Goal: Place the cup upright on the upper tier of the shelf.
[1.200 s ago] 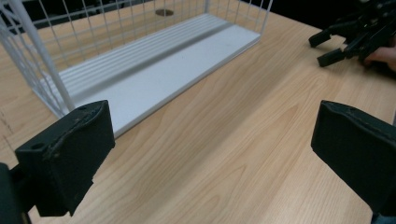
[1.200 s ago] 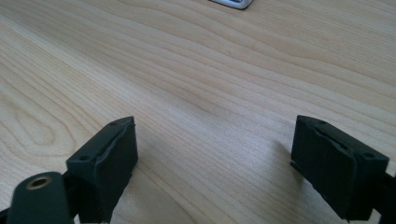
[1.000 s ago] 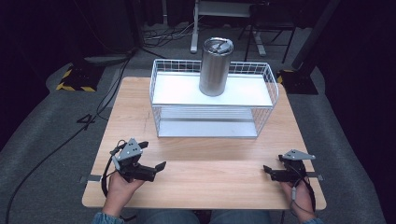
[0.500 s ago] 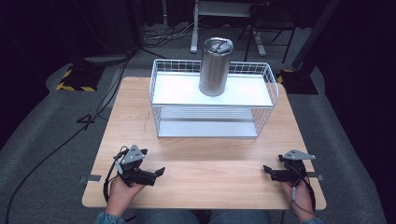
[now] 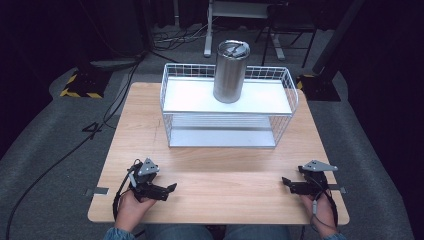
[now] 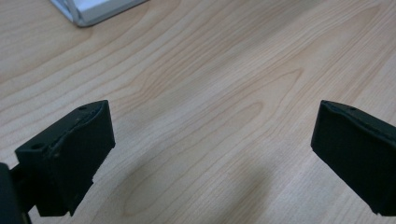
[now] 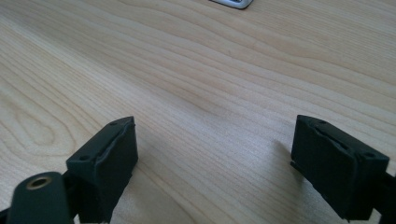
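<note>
A tall steel tumbler [image 5: 230,72] with a lid stands upright on the top shelf of a white wire rack [image 5: 227,107] at the far middle of the wooden table [image 5: 225,170]. My left gripper [image 5: 169,190] rests low over the table's near left, held in a hand, jaws pointing right. In the left gripper view the left gripper [image 6: 210,154] is open over bare wood. My right gripper [image 5: 286,184] sits at the near right, jaws pointing left. The right gripper [image 7: 215,158] is open too, with nothing between its jaws.
A corner of the rack's base [image 6: 93,9] peeks in at the top of the left gripper view, and a bit of the rack [image 7: 231,3] tops the right gripper view. Cables [image 5: 95,135] trail over the grey floor left of the table. Dark stands and chair legs [image 5: 270,35] lie behind it.
My left gripper has drifted slightly toward the table's near edge. The right gripper, the tumbler and the rack have stayed put.
</note>
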`<act>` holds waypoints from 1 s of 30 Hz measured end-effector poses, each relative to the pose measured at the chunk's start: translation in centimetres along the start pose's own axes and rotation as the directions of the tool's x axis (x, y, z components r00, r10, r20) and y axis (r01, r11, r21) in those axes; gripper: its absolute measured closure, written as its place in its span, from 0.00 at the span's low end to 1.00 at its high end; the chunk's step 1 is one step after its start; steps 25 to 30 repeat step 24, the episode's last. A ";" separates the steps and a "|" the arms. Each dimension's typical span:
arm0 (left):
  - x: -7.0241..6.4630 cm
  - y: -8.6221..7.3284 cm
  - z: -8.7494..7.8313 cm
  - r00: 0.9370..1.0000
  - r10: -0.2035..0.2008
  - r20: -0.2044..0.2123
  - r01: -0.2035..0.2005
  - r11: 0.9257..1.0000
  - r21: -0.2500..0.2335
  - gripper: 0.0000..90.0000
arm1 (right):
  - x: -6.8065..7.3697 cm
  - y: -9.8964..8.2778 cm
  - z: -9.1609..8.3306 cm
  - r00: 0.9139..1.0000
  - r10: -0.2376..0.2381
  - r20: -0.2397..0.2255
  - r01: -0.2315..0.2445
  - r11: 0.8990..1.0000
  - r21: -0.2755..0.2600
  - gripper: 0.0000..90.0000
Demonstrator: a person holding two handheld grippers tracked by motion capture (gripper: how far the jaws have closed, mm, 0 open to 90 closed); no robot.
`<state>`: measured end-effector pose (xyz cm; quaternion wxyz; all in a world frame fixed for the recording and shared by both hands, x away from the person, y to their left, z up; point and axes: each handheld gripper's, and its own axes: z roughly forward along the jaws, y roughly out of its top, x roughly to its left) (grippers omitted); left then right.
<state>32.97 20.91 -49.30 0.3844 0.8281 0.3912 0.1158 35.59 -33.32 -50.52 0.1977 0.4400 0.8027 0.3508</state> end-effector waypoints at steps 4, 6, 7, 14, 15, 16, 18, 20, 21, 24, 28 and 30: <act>0.1 -0.2 0.3 1.000 -0.025 -0.014 0.025 0.999 0.027 0.01 | 0.0 0.0 0.0 1.000 0.000 0.000 0.000 1.000 0.000 0.17; 0.1 -0.2 0.5 0.999 -0.025 -0.027 0.026 0.998 0.051 0.01 | 0.0 0.0 0.0 1.000 0.000 0.000 0.000 1.000 0.000 0.17; 0.1 -0.2 0.7 0.999 -0.026 -0.039 0.029 0.997 0.068 0.01 | 0.0 0.0 0.0 1.000 0.000 0.000 0.000 1.000 0.000 0.17; -0.1 -0.5 1.4 0.993 0.022 -0.115 -0.012 0.996 0.091 0.00 | 0.0 0.0 0.0 1.000 0.000 0.000 0.000 1.000 0.000 0.17; -0.1 -0.5 1.4 0.993 0.022 -0.115 -0.011 0.996 0.091 0.00 | 0.0 0.0 0.0 1.000 0.000 0.000 0.000 1.000 0.000 0.17; -0.1 -0.5 1.4 0.993 0.022 -0.115 -0.012 0.996 0.091 0.00 | 0.0 0.0 0.0 1.000 0.000 0.000 0.000 1.000 0.000 0.17; -0.1 -0.5 1.4 0.993 0.023 -0.115 -0.012 0.996 0.091 0.00 | 0.0 0.0 0.0 1.000 0.000 0.000 0.000 1.000 0.000 0.17; -0.1 -0.5 1.4 0.993 0.023 -0.115 -0.012 0.996 0.091 0.00 | 0.0 0.0 0.0 1.000 0.000 0.000 0.000 1.000 0.000 0.17; -0.1 -0.5 1.4 0.993 0.023 -0.115 -0.012 0.996 0.091 0.00 | 0.0 0.0 0.0 1.000 0.000 0.000 0.000 1.000 0.000 0.17; -0.1 -0.5 1.4 0.993 0.022 -0.115 -0.012 0.996 0.091 0.00 | 0.0 0.0 0.0 1.000 0.000 0.000 0.000 1.000 0.000 0.17; -0.1 -0.5 1.4 0.993 0.022 -0.115 -0.012 0.996 0.091 0.00 | 0.0 0.0 0.0 1.000 0.000 0.000 0.000 1.000 0.000 0.17; -0.1 -0.5 1.4 0.993 0.022 -0.115 -0.012 0.996 0.091 0.00 | 0.0 0.0 0.0 1.000 0.000 0.000 0.000 1.000 0.000 0.17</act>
